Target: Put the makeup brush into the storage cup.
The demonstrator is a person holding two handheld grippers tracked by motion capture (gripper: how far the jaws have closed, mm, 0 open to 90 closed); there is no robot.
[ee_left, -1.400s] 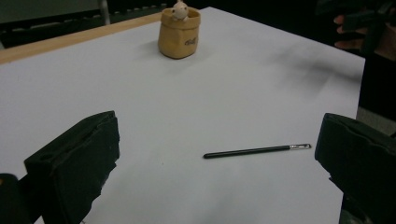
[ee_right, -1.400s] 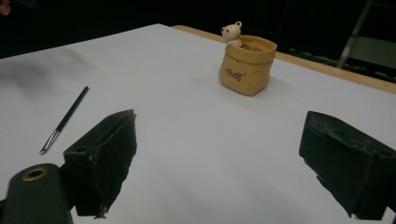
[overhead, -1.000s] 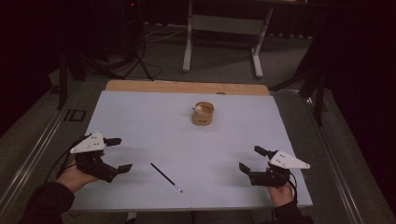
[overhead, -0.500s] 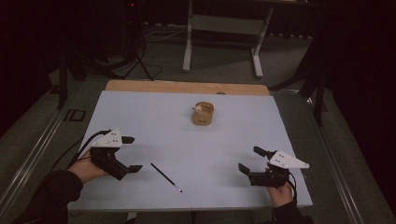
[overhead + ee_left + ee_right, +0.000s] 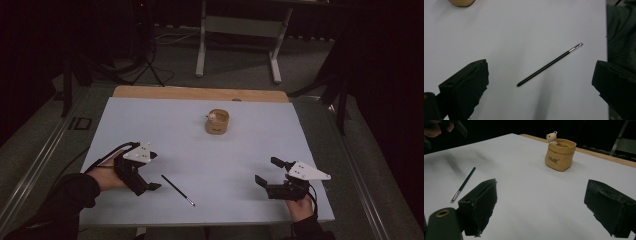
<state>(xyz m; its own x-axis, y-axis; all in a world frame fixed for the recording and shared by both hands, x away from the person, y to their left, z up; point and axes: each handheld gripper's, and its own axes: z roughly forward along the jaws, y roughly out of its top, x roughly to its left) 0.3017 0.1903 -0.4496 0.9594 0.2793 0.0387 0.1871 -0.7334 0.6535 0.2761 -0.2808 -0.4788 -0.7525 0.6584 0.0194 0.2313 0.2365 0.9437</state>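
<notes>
With its jaws spread wide, my left gripper point(image 5: 150, 175) hovers just beside the brush point(image 5: 177, 190), lying flat near the table's point(image 5: 250, 150) front edge, lined up to straddle it. My right gripper point(image 5: 269, 174) waits apart, jaws equally wide, facing the pot point(image 5: 217, 122).

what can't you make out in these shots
- Inside of the tan holder: right gripper view, hidden by its own rim and the small bear figure.
- Holder's lettering: too small and blurred in the high view.
- Brush bristles: too small and blurred in the left gripper view.
</notes>
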